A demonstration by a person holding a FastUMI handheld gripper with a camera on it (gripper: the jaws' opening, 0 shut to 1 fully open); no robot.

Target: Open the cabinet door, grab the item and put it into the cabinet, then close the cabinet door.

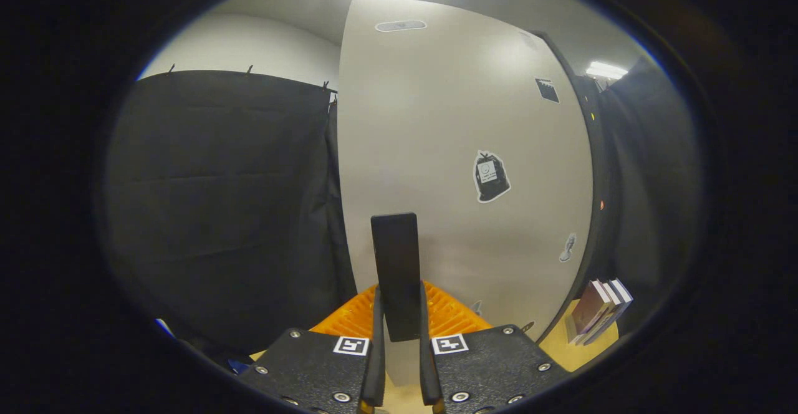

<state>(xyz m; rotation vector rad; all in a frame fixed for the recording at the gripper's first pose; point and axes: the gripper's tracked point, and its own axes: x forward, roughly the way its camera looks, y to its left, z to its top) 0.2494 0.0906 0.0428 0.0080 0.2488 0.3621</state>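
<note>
Handle [395, 270], dark and upright, sits clamped between our gripper [399, 345] fingers, both pressing its sides. It stands out from the pale cabinet door [436, 121], which carries a few stickers [490, 177]. Past the door's right edge we see books [597, 311] leaning on a wooden surface. Black cloth [218, 202] hangs left.

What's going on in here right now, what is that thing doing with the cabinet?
A handheld tool has both fingers closed on the dark upright handle of the pale cabinet door, which carries a few stickers. It cannot be told how far the door stands open. A few books lean together on the wooden surface off to the right.
</note>
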